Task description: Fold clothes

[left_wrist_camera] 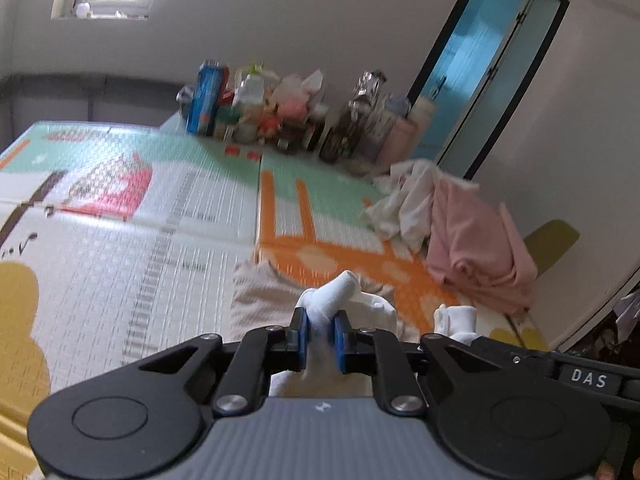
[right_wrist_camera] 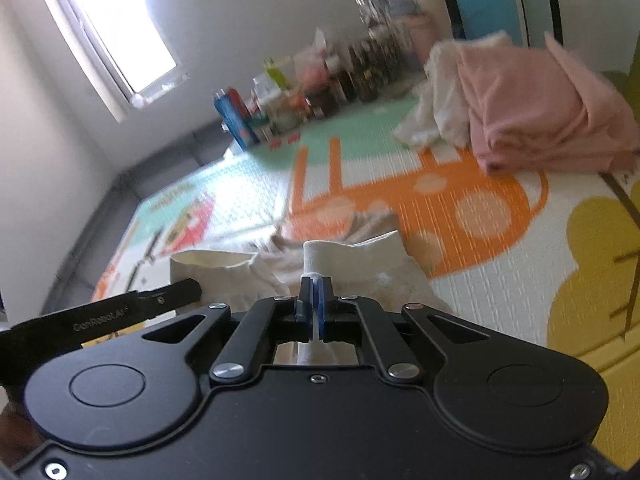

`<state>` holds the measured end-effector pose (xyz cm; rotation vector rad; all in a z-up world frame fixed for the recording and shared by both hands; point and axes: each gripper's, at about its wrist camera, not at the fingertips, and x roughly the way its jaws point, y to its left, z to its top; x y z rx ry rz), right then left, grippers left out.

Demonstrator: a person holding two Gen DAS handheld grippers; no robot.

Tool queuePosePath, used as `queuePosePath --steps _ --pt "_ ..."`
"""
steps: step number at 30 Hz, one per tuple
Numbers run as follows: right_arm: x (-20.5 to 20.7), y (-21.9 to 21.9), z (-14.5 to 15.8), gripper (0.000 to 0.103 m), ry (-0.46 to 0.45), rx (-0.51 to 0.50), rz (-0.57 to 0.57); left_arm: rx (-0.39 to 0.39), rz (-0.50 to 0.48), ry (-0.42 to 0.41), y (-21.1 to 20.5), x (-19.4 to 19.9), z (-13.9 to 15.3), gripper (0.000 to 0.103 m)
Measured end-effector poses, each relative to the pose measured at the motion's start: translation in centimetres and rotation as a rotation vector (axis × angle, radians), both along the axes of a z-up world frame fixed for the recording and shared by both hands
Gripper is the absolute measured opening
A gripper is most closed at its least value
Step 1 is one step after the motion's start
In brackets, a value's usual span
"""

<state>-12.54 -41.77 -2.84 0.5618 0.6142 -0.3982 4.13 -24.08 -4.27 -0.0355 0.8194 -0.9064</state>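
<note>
Under me lies the play mat, pale with mint bands, an orange vehicle print and mustard blobs, covering the whole floor as far as the grey wall. Along that wall, near the blue door, a row of bottles and packets stands on the mat's far edge; both views are smeared there, so I cannot tell what each one is.

Next in size is the pile of clothes: a pink garment slumped in soft folds, with a crumpled white garment lying against its side nearer the bottles. The pile sits well apart from my tongs, on the door side of the mat.

Close in front of me is the garment I am working on, a small cream-white piece lifted off the mat, with a beige ribbed cloth lying on the mat just beyond it. My left gripper has its blue pads pinching a bunched roll of the white fabric, which bulges out past the fingertips. My right gripper has its pads pressed almost together on a thin edge of the same cream-white piece, a cuff-like tube of it standing up just past the tips. In the right wrist view the other tool's black finger reaches in from the left beside another open cuff of the cloth.
</note>
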Motion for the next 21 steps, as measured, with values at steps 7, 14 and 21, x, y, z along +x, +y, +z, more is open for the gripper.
queuePosePath --steps 7,14,21 --pt "3.3 -0.6 1.1 0.001 -0.032 -0.087 0.006 -0.017 0.043 -0.012 -2.0 2.5 -0.7 0.015" --pt "7.9 -1.8 -2.0 0.001 0.015 -0.116 0.003 0.014 0.081 -0.012 -4.9 5.6 -3.1 0.015" --pt "11.4 -3.2 -6.4 0.001 0.099 -0.045 0.021 0.087 0.114 0.005 -6.6 7.5 -5.4 0.017"
